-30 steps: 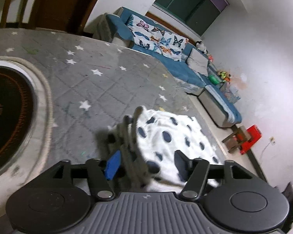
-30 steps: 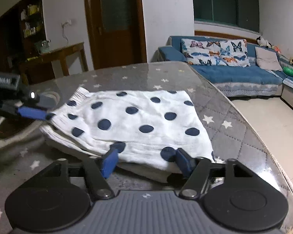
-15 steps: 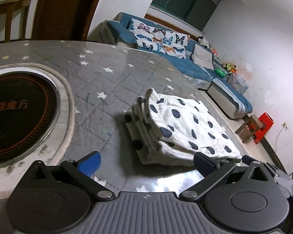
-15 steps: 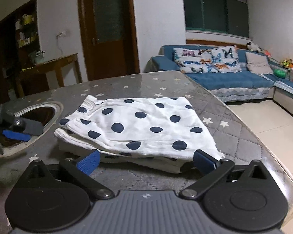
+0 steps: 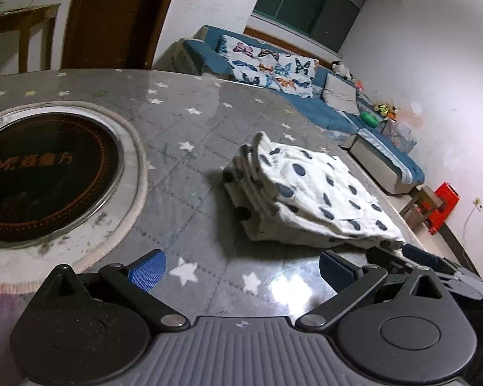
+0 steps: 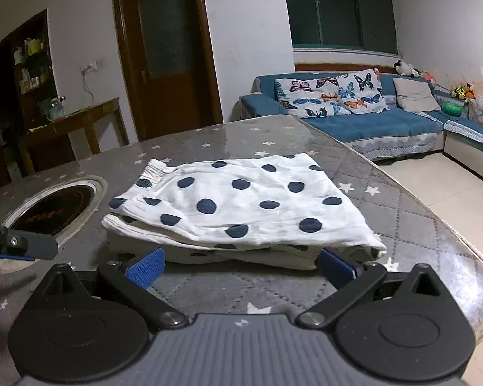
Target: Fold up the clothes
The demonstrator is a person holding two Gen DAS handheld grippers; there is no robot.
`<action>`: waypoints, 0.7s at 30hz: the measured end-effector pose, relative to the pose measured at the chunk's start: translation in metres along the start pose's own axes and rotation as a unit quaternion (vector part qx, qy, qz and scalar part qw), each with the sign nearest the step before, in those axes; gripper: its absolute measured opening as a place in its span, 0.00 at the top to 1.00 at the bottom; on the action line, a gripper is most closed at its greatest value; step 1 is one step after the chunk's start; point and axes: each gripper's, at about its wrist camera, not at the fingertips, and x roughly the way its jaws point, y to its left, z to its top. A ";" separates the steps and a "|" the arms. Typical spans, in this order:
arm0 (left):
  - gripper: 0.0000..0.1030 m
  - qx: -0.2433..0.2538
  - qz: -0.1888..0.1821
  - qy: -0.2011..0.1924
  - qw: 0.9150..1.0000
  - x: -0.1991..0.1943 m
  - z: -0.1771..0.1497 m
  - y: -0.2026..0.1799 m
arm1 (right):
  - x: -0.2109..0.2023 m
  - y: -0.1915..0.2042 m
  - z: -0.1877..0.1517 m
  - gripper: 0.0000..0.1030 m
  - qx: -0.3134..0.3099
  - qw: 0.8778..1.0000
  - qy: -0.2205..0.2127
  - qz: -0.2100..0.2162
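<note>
Worktop point(image 6: 386, 189): star-print cover, inset round burner point(image 5: 45, 177). Polka-dot garment point(image 6: 241, 206): folded, stacked near worktop's edge; judged light, soft, limp; pinch at layered hem. Left gripper point(image 5: 243, 265), right gripper point(image 6: 240, 265): spread wide, empty, clear of cloth.

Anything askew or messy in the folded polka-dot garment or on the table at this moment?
Nothing stands out. The polka-dot garment lies folded in a flat stack on the table, its layers slightly uneven at the near edge. Nothing is spilled or damaged.
</note>
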 end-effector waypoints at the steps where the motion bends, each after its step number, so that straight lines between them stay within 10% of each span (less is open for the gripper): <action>1: 0.00 0.001 0.006 -0.001 1.000 -0.001 -0.001 0.001 | 0.000 0.001 0.000 0.00 0.000 1.000 0.000 0.001; 21: 0.00 0.037 0.027 -0.003 0.999 -0.008 -0.020 -0.006 | -0.006 0.011 -0.014 0.00 0.003 1.000 0.000 -0.012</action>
